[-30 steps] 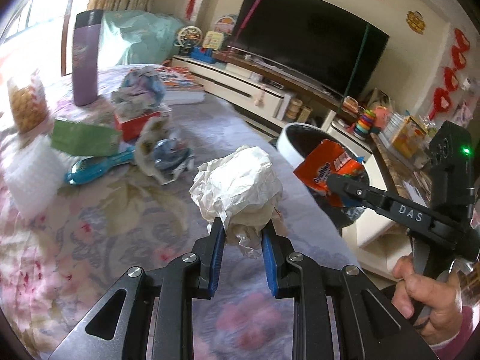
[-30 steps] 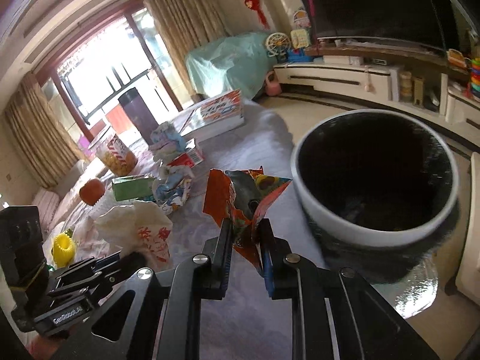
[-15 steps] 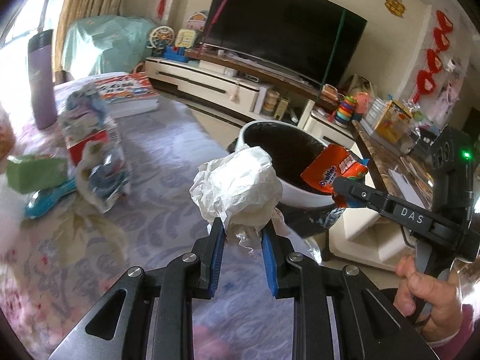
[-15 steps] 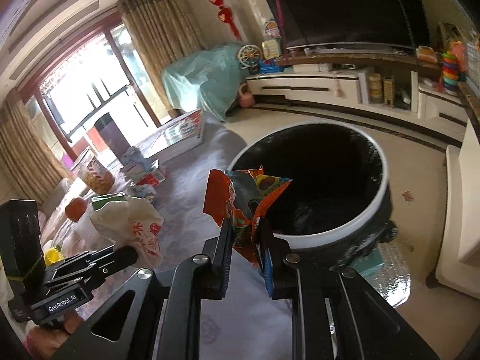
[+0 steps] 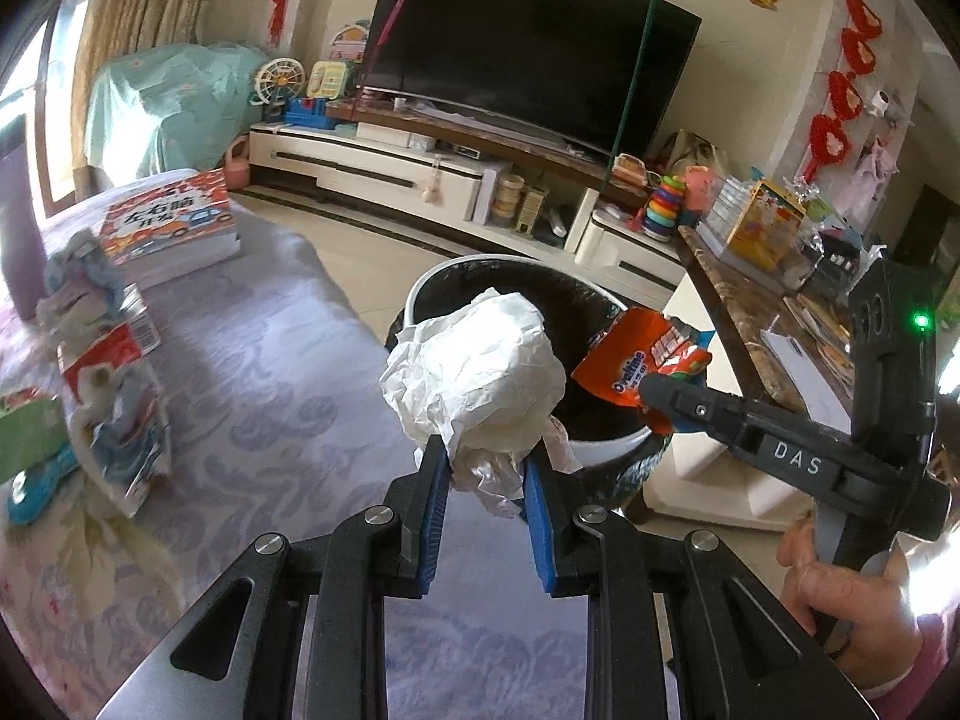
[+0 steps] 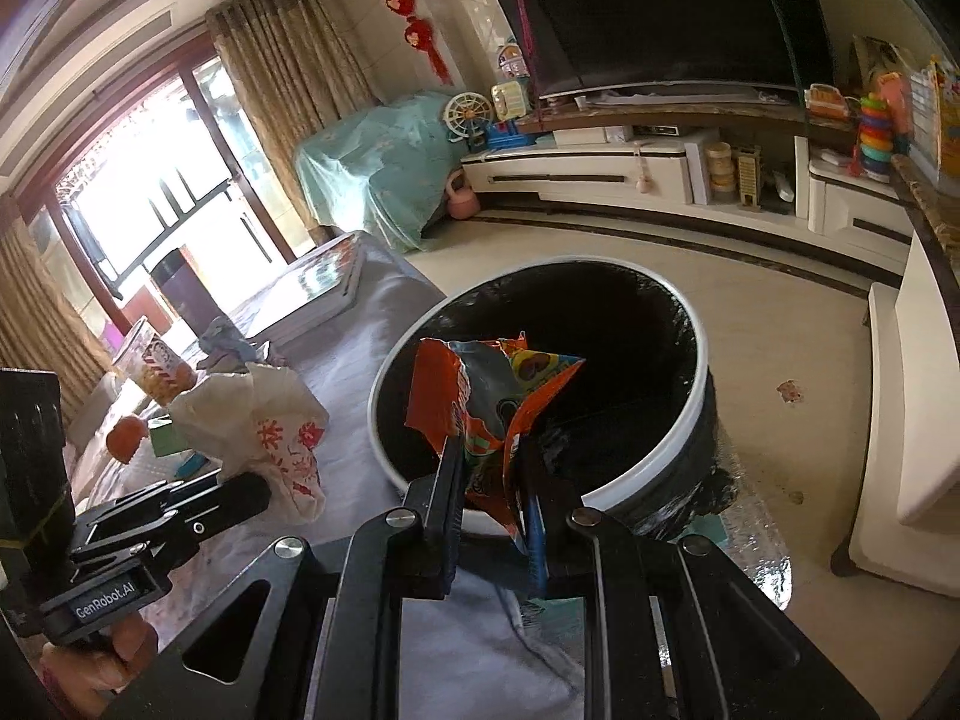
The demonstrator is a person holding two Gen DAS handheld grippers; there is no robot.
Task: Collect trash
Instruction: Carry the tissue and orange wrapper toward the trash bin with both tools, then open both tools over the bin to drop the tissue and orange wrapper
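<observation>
My left gripper [image 5: 485, 468] is shut on a crumpled white paper ball [image 5: 480, 378], held up near the table's edge, just short of the round bin [image 5: 606, 441] with its white rim and black liner. My right gripper [image 6: 489, 471] is shut on an orange snack wrapper [image 6: 486, 402], which hangs over the near rim of the bin [image 6: 690, 420]. In the left wrist view the wrapper [image 5: 639, 363] and the right gripper [image 5: 651, 387] show over the bin's right side. The paper ball [image 6: 264, 420] and left gripper [image 6: 258, 489] appear at the left of the right wrist view.
More litter lies on the floral tablecloth [image 5: 270, 384] at the left: crumpled wrappers [image 5: 120, 438], a red-and-white carton [image 5: 108, 348], a green box [image 5: 27, 438]. A book [image 5: 171, 228] sits farther back. Beyond the bin stand a TV unit [image 5: 420, 180] and a side cabinet [image 6: 900, 396].
Both grippers have carried their loads across the table toward the bin. The wrapper now hangs over the bin's rim and the paper ball has come close to it.
</observation>
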